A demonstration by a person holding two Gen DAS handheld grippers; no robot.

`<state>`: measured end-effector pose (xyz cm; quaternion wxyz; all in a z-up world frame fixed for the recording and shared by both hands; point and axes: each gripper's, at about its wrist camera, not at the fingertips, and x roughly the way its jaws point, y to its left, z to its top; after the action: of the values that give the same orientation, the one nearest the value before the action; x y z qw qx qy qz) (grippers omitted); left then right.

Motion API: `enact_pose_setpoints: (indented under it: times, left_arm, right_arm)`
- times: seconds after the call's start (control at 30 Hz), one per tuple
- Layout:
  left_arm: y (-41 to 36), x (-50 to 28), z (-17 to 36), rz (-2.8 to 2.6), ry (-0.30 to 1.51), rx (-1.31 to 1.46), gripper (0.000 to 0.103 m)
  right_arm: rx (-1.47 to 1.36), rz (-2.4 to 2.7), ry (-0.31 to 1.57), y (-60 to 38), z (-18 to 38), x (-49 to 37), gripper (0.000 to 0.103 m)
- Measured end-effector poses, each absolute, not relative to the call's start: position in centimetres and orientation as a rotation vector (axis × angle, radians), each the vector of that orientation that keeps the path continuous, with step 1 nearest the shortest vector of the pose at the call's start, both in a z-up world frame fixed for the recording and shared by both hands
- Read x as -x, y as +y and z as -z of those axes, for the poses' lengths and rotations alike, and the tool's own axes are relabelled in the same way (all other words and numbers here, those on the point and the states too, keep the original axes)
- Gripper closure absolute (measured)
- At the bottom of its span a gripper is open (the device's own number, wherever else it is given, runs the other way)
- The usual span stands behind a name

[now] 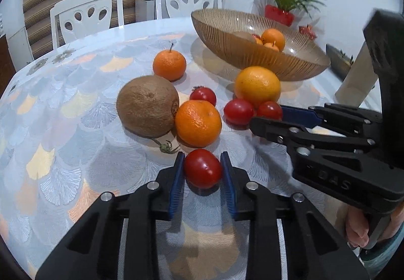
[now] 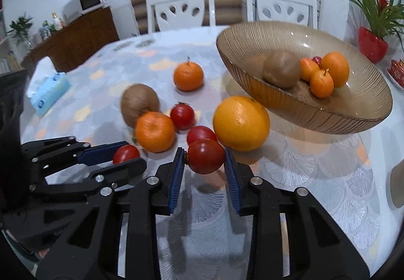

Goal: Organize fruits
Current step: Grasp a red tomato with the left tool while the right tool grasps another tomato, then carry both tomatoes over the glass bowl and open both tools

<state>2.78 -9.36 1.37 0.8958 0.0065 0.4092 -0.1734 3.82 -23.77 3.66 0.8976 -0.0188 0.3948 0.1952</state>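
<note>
Two white chairs (image 2: 180, 8) (image 2: 281, 5) stand behind the table, whose cloth (image 2: 315, 173) bears a pale fan pattern. A tissue box (image 2: 49, 94) lies near its left edge. A microwave (image 2: 91, 0) sits on a dark wooden sideboard (image 2: 75, 42), and a green plant in a red pot (image 2: 372, 43) stands at the right.

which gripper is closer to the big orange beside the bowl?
Right. The right gripper brackets a tomato that sits against the big orange. The left gripper brackets another tomato, nearer the kiwi, with a mandarin ahead.
</note>
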Motion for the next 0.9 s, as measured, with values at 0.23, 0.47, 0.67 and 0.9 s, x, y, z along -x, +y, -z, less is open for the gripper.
enact_pose_setpoints:
  times: [0.23,0.47,0.67,0.9]
  left_arm:
    - [-7.8,-1.7,-3.0,0.408,0.77,0.074,0.076]
    - [-7.3,-0.2,-7.5,0.451,0.665,0.072,0.076]
    - [-8.5,-1.7,-13.1,0.499,0.569,0.065,0.076]
    - [-11.8,-8.0,-15.7,0.57,0.589,0.127,0.076]
  right_arm:
    - [-0.038,-0.399,0.798,-25.5,-4.9,-3.3,0.07]
    - [-0.065,-0.344,0.655,-28.8,-11.8,-1.3,0.07]
    - [-0.097,-0.201,0.576,-32.2,-16.6,-3.0,0.07]
    - [-0.187,-0.109,0.677,-34.2,-14.2,-7.3,0.07]
